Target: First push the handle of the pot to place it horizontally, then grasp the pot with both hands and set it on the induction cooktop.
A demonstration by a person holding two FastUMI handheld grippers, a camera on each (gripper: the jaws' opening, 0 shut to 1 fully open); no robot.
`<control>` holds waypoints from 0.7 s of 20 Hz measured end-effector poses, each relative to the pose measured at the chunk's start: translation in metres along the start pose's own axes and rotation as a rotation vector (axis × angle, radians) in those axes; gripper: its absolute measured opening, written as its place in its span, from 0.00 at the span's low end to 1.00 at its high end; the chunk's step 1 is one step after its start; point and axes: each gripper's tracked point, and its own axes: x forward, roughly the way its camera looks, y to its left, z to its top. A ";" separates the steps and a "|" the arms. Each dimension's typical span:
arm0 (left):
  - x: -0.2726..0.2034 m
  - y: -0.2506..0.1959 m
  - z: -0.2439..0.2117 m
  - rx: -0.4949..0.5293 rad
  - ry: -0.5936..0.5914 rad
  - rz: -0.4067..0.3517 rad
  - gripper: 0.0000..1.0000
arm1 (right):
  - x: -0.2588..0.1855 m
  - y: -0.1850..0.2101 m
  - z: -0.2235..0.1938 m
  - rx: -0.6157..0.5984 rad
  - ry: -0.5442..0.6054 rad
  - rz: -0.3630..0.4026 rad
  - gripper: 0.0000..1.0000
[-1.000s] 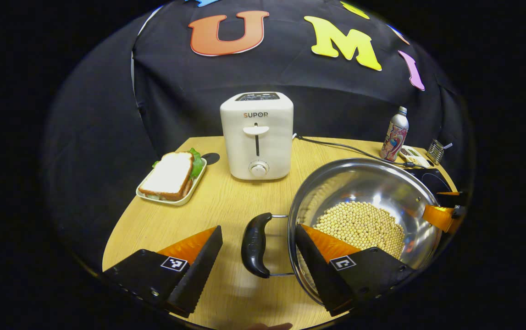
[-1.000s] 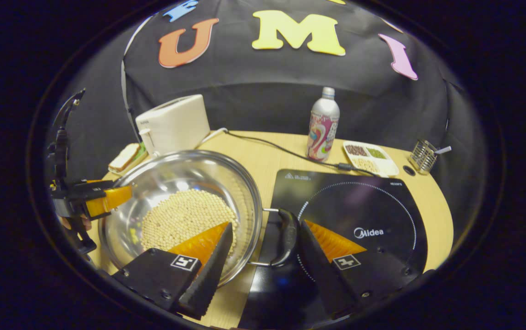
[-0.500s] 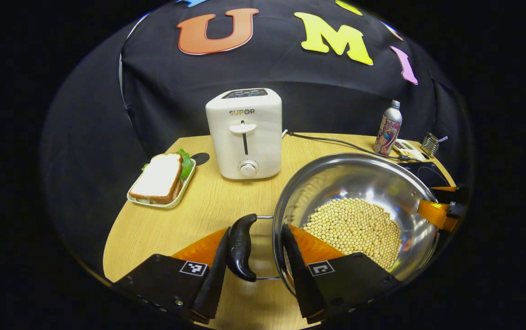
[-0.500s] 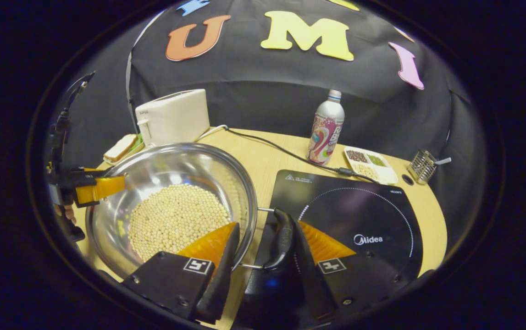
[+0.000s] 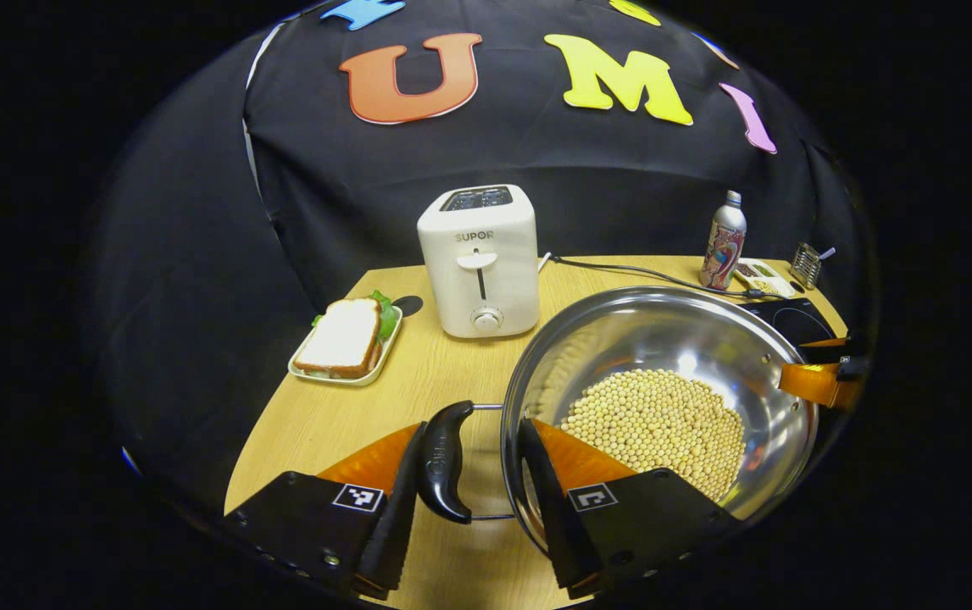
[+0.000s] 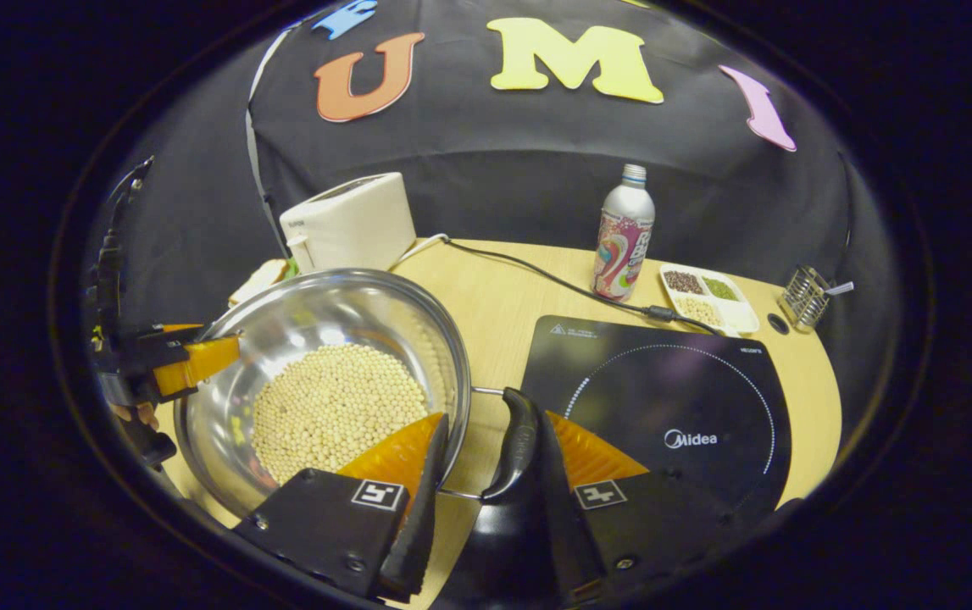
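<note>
Pot of beans sits between both tools: left hand-held gripper straddles its near handle and rim, right hand-held gripper likewise straddles the opposite handle; whether either actually clamps, I cannot tell.

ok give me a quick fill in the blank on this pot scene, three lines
1. The pot holds pale round ____.
2. The induction cooktop lies beside the pot, and its top is ____.
3. On the small tray by the toaster lies a ____.

Missing words: beans; bare; sandwich
</note>
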 end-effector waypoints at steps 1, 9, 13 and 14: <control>-0.005 0.000 0.004 -0.003 -0.004 0.004 0.64 | -0.006 0.000 0.006 0.009 -0.007 0.013 0.56; -0.053 -0.027 0.041 -0.102 -0.020 -0.040 0.64 | -0.074 -0.023 0.055 -0.004 -0.050 0.052 0.55; -0.084 -0.048 0.070 -0.082 -0.035 -0.049 0.64 | -0.119 -0.047 0.080 0.002 -0.042 0.047 0.53; -0.091 -0.056 0.078 -0.078 -0.039 -0.053 0.64 | -0.129 -0.054 0.085 -0.008 -0.041 0.043 0.53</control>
